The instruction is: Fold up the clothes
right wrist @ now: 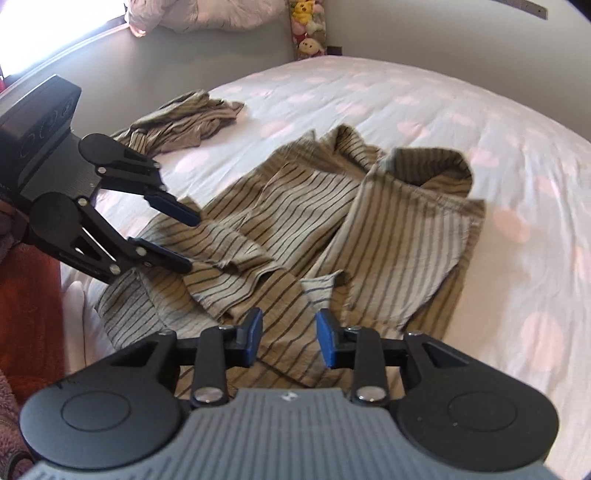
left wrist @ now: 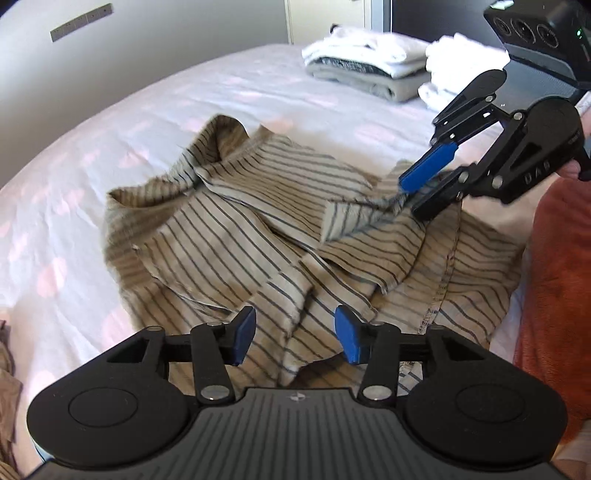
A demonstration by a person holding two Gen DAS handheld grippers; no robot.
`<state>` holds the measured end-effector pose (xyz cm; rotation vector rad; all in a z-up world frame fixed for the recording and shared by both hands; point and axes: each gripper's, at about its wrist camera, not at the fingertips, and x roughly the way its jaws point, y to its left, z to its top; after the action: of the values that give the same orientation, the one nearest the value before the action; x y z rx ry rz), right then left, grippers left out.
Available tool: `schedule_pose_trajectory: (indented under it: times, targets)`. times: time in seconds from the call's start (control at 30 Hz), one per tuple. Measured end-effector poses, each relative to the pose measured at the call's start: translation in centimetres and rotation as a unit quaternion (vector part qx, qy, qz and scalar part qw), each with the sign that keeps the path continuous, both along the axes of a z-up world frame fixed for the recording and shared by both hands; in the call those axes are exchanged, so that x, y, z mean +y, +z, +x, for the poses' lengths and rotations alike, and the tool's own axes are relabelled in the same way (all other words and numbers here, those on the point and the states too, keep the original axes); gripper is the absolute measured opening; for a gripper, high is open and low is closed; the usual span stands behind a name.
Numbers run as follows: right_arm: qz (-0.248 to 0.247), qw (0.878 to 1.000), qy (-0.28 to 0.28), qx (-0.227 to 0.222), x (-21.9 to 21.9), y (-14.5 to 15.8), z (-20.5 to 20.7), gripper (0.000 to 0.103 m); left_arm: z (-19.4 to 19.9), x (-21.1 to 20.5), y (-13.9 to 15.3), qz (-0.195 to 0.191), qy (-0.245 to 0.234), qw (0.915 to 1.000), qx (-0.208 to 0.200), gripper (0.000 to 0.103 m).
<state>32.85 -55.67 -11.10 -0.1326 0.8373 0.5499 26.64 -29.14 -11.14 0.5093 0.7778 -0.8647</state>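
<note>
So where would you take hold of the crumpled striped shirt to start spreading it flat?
Probably the loose corner flap of the striped shirt, just beyond the right gripper. It sticks up from the folds as a free edge, so open jaws could slide over it from the near side, pointing down and forward. The thick bunched folds in the middle look harder to pinch cleanly.

We see a bed (right wrist: 424, 122) under a white sheet with pale pink spots, grey walls (left wrist: 155, 48) behind it. Daylight pours from a window (right wrist: 44, 33) at upper left of the right wrist view, with plush toys (right wrist: 308, 26) top centre.
</note>
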Motion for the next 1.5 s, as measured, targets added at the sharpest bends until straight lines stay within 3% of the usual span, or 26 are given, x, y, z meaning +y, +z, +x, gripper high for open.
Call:
schedule_pose_trajectory:
  times: [0.13,0.27,0.37,0.47,0.7,0.83,0.9,0.93,1.0,1.03,1.1,1.5]
  targets:
    - [-0.029,0.999,-0.033,-0.015,-2.2,1.1,1.5,0.036,2.2,1.3,1.2,0.012,0.024,0.9996,-0.011,0.046]
    - [-0.051,0.998,-0.045,0.007,-3.8,-0.1,3.9,0.036,4.8,2.1,0.2,0.031,0.031,0.9991,0.003,0.046]
    - [-0.065,0.997,-0.03,0.03,-4.0,-1.7,5.3,0.038,6.3,2.4,-1.2,0.037,0.027,0.9986,0.024,0.047]
    - [-0.08,0.996,-0.004,0.039,-3.6,-3.3,5.9,0.054,6.8,2.3,-2.8,0.05,0.008,0.9979,0.04,0.047]
    - [-0.101,0.992,0.044,0.056,-2.9,-6.0,5.8,0.053,6.0,2.7,-5.1,0.055,-0.015,0.9969,0.054,0.047]
    - [-0.093,0.992,0.049,0.069,-2.8,-6.1,5.5,0.038,5.9,3.0,-5.2,0.045,-0.011,0.9963,0.072,0.047]
    - [-0.094,0.992,0.053,0.069,-2.6,-5.9,5.0,0.022,5.7,3.0,-5.3,0.043,-0.009,0.9961,0.076,0.047]
    - [-0.094,0.992,0.052,0.067,-2.5,-5.8,4.7,0.019,5.6,3.0,-5.4,0.042,-0.007,0.9962,0.076,0.047]
    - [-0.094,0.993,0.047,0.057,-2.4,-5.4,4.2,0.013,5.4,2.9,-5.3,0.037,-0.002,0.9962,0.079,0.036]
    - [-0.093,0.993,0.045,0.052,-2.3,-5.2,3.8,0.011,5.3,2.9,-5.2,0.035,0.002,0.9964,0.077,0.031]
    - [-0.095,0.994,0.039,0.038,-2.1,-4.6,3.1,0.009,5.1,3.0,-4.8,0.033,0.01,0.9972,0.067,0.005]
    - [-0.107,0.992,0.023,-0.068,-1.9,0.7,0.3,0.006,3.5,3.8,1.5,0.007,0.035,0.9981,-0.049,0.0]
